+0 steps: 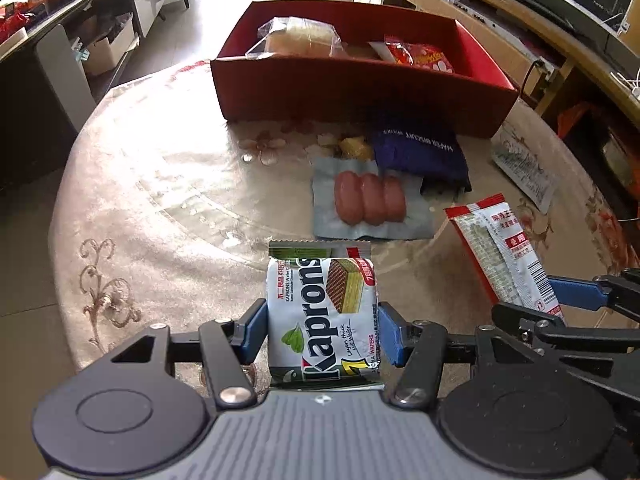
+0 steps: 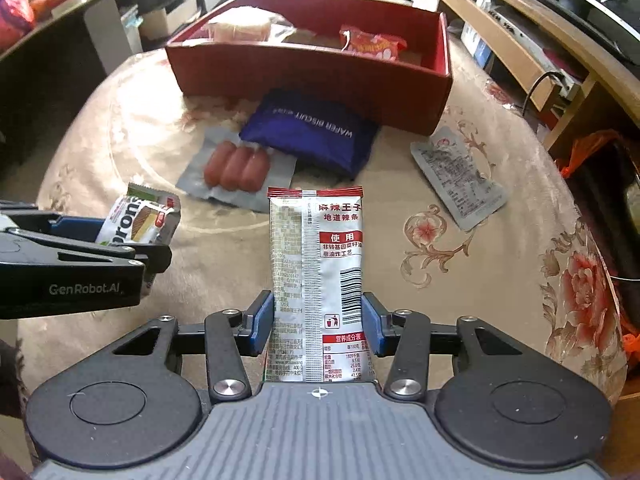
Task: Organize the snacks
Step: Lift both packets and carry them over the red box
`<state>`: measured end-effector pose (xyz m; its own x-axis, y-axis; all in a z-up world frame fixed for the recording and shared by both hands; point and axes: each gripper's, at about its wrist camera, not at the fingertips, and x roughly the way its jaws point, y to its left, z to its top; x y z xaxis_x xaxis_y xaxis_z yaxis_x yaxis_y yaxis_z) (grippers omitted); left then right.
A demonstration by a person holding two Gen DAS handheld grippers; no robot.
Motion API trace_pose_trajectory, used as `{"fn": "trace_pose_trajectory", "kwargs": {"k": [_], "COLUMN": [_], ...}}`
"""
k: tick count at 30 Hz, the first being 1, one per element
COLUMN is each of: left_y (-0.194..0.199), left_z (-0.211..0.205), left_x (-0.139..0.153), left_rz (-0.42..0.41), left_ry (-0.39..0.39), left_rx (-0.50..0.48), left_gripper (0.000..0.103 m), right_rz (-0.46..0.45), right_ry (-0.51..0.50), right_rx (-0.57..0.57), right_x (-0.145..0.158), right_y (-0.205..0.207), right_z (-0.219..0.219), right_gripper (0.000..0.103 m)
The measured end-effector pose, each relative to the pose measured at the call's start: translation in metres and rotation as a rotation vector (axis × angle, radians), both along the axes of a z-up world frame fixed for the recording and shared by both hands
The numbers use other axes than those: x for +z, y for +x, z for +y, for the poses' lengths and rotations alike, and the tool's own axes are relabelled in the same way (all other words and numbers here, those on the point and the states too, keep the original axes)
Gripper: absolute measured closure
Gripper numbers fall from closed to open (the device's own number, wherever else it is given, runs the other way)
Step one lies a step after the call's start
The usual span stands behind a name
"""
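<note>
- The red box is holding a clear bread pack and a red snack bag.
- The left tongs are clamping a wafer pack, tilting downward.
- The right tongs are clamping a spicy strip packet.

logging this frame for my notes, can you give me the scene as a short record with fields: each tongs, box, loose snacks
left tongs: shut on Kaprons wafer pack, held above the table
right tongs: shut on red-and-silver snack packet, held above the table
red box: open, at the far side of the table, already holds a clear-wrapped item and a red packet
loose on table: blue wafer biscuit pack, sausage pack, grey sachet
</note>
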<state>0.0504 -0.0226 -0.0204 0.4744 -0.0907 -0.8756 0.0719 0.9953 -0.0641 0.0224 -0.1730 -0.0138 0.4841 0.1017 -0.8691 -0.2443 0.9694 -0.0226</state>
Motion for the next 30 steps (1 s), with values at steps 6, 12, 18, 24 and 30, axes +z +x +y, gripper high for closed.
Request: {"fn": "trace_pose_trajectory", "kwargs": {"k": [6, 12, 18, 24, 30], "left_y": [0.0, 0.006, 0.018, 0.034, 0.057], "left_z": [-0.004, -0.007, -0.007, -0.011, -0.011], "left_x": [0.003, 0.012, 0.021, 0.031, 0.047], "left_rz": [-0.029, -0.065, -0.097, -0.126, -0.167], "left_ry": [0.01, 0.022, 0.03, 0.032, 0.035], "left_rx": [-0.008, -0.009, 0.003, -0.001, 0.005], "left_gripper": [0.048, 0.048, 0.048, 0.048, 0.048], "right_rz": [-0.027, -0.054, -0.085, -0.135, -0.176], "right_ry": [0.016, 0.027, 0.037, 0.057, 0.08], "right_rx": [-0.015, -0.017, -0.032, -0.041, -0.049], "right_x": [0.007, 0.013, 0.022, 0.036, 0.049], "right_y": [0.002, 0.007, 0.017, 0.034, 0.052], "right_z": [-0.002, -0.002, -0.006, -0.007, -0.009], "right_gripper": [0.049, 0.049, 0.049, 0.049, 0.049]}}
